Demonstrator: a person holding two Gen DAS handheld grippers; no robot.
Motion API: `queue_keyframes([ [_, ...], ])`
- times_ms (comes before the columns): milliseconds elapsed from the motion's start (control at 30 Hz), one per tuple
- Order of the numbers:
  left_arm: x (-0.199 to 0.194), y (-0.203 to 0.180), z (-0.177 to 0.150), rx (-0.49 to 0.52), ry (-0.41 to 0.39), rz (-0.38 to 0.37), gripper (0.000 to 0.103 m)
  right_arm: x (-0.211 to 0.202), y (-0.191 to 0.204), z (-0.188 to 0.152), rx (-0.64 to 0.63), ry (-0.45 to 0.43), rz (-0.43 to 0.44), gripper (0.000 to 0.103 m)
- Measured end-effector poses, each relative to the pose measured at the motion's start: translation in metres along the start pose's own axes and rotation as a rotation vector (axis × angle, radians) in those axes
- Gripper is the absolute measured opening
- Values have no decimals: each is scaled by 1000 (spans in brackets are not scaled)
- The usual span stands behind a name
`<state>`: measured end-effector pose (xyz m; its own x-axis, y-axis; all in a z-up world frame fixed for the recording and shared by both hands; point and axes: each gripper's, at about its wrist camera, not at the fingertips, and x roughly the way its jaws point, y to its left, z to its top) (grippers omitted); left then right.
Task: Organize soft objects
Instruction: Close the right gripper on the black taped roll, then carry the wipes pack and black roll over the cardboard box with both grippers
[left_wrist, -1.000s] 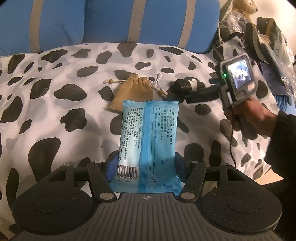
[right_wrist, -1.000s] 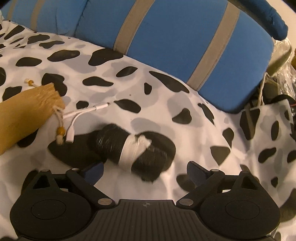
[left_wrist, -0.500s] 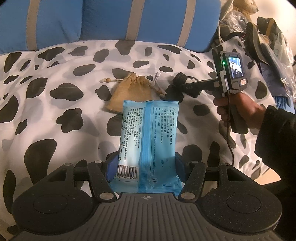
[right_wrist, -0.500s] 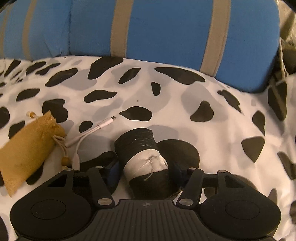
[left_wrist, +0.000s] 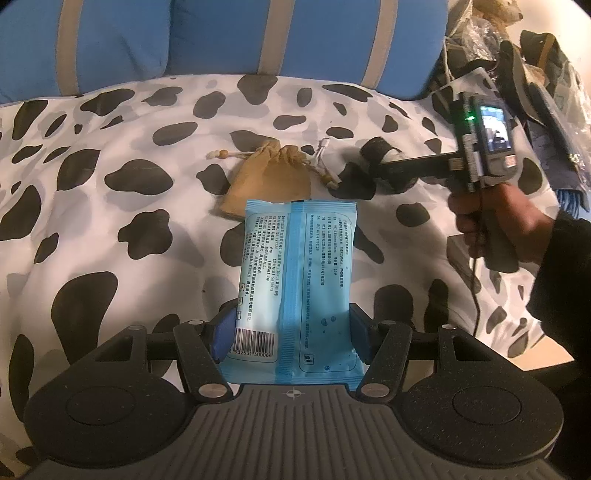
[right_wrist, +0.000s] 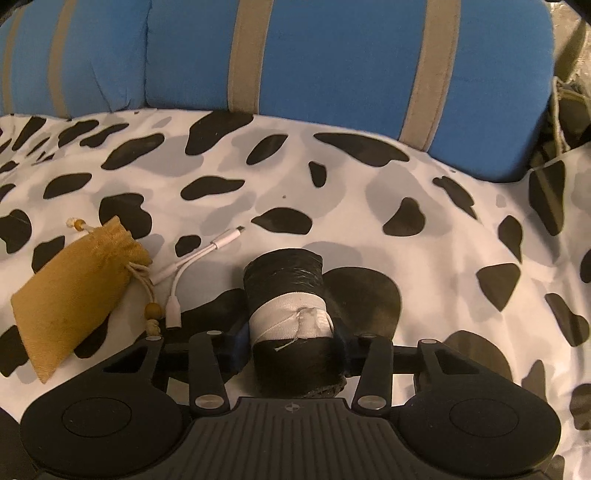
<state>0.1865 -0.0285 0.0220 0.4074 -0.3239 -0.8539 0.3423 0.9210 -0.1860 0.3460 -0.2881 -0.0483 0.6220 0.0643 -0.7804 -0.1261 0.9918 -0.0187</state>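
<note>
2 grippers are seen over a cow-print cover. A blue wipes pack is clamped between the fingers of the left gripper, its long axis pointing straight away from the camera, seam side up; a barcode reading 932531300066 is printed at its near left corner, while the finer print cannot be read. A black roll with a white band is clenched by the right gripper, lengthwise away. Beside it lie a white adapter cable and a tan drawstring pouch. Blue cushions stand behind.
</note>
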Motion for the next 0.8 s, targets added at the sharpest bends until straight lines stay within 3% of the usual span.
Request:
queue_keyframes([
  [433, 3, -4, -1, 2, -13, 17, 60, -51, 11, -8, -21, -25, 51, 47],
  [800, 0, -9, -5, 15, -37, 21, 60, -111, 23, -38, -20, -36, 98, 47],
])
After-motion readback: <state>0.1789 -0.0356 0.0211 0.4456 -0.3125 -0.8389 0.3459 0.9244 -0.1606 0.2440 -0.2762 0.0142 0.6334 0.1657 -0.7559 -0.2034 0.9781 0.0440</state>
